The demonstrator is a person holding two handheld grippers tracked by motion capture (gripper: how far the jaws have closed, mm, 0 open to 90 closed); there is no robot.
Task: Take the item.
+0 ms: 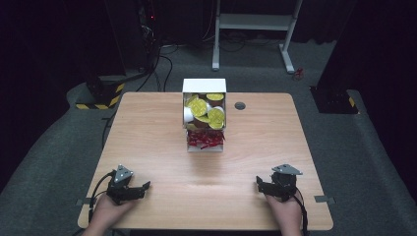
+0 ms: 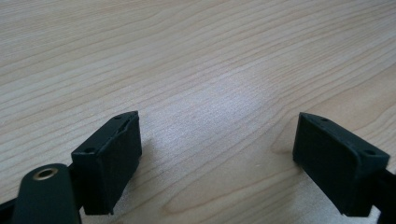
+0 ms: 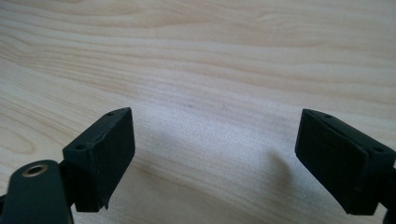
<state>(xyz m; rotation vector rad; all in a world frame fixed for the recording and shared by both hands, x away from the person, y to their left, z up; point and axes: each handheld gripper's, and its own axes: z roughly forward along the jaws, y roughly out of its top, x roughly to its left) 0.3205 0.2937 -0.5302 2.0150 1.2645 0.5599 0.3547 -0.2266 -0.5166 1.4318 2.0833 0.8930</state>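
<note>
Left gripper point(image 1: 139, 188) and right gripper point(image 1: 262, 185) rest on the light wooden table point(image 1: 162, 142) near its front edge, jaws spread, empty. White open box point(image 1: 204, 116) of yellow-lidded cups and red packets sits mid-table, well apart from both, farther back between them.

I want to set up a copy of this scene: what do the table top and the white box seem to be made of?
The table top looks like light wood or wood-look laminate, matt: grain lines run across it in both gripper views. The white box seems thin card or plastic, smooth, with flat walls; I cannot tell which.
</note>
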